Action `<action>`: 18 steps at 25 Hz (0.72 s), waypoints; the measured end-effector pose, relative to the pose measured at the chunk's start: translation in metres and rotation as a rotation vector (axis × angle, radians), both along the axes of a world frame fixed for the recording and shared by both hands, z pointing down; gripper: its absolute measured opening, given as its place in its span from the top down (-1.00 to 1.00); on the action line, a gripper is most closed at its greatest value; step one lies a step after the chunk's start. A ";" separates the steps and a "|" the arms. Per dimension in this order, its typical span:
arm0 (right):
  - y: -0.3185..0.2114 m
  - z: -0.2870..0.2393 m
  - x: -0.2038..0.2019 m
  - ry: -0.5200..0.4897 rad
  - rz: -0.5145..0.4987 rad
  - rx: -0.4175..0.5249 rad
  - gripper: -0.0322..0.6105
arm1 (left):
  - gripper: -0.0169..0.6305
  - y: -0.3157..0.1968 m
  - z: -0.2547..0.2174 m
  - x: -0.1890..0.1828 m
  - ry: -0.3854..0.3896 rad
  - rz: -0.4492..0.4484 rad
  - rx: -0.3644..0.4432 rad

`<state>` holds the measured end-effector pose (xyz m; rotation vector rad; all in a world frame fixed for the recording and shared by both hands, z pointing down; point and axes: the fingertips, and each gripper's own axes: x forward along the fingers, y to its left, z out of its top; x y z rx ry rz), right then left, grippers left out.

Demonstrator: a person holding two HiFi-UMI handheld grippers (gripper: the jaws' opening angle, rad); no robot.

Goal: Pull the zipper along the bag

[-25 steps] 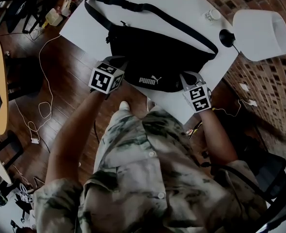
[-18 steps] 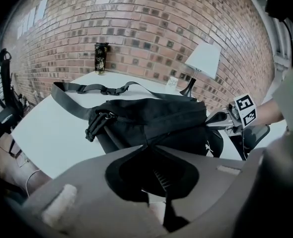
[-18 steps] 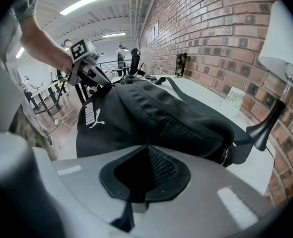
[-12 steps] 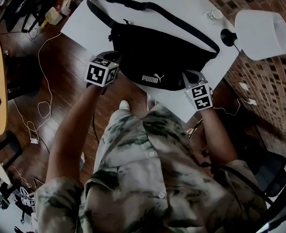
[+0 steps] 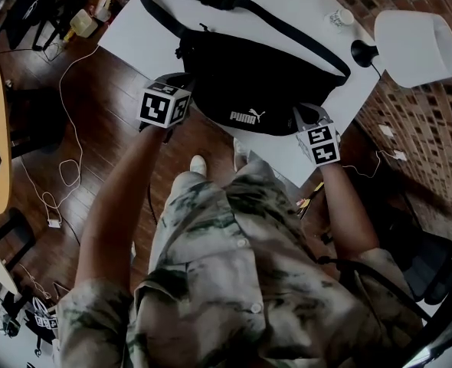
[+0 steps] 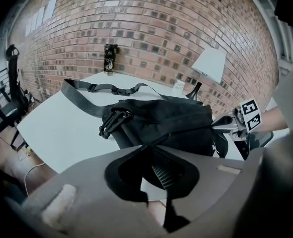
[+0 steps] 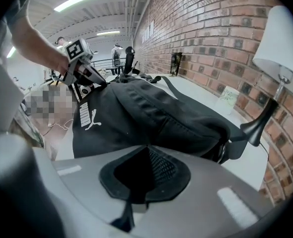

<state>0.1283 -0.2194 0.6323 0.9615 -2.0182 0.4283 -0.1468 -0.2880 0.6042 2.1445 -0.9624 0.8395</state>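
A brick wall stands behind a white table, which sits on a dark wooden floor. A person in a patterned shirt stands at the table's near edge with both arms reaching forward, a gripper in each hand.

A black waist bag lies across the near part of the table, its white logo facing the person. Its long strap loops out over the table toward the far edge. A lamp with a white shade stands at the table's right end, well apart from the bag.

The left gripper is at the bag's left end, pointing down at an angle. Its jaws have just been opening a little, yet they stand narrow. Their tips are pinched on the zipper pull, a thin dark strip running out from the bag's zipper line.

The right gripper is at the bag's near right end. Its jaws are close together, and their tips are clamped on the black fabric at the bag's edge.

A plastic buckle joins strap and bag at the left end. A small pale cup stands near the lamp's base, and a dark can stands by the wall.
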 end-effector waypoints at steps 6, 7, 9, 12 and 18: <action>-0.003 -0.005 0.001 -0.001 0.065 0.027 0.88 | 0.81 -0.001 -0.008 0.002 0.017 -0.019 0.060; -0.002 -0.010 0.000 -0.001 0.076 0.044 0.87 | 0.76 0.000 -0.013 0.001 0.022 -0.019 0.083; -0.001 -0.026 -0.003 -0.013 0.102 0.081 0.67 | 0.72 0.002 -0.026 -0.001 0.049 -0.019 0.136; 0.012 -0.058 -0.009 -0.030 0.149 0.145 0.67 | 0.72 0.014 -0.050 -0.010 0.088 -0.012 0.213; 0.098 -0.117 -0.024 -0.068 0.260 0.197 0.70 | 0.72 0.077 -0.105 -0.020 0.184 0.042 0.328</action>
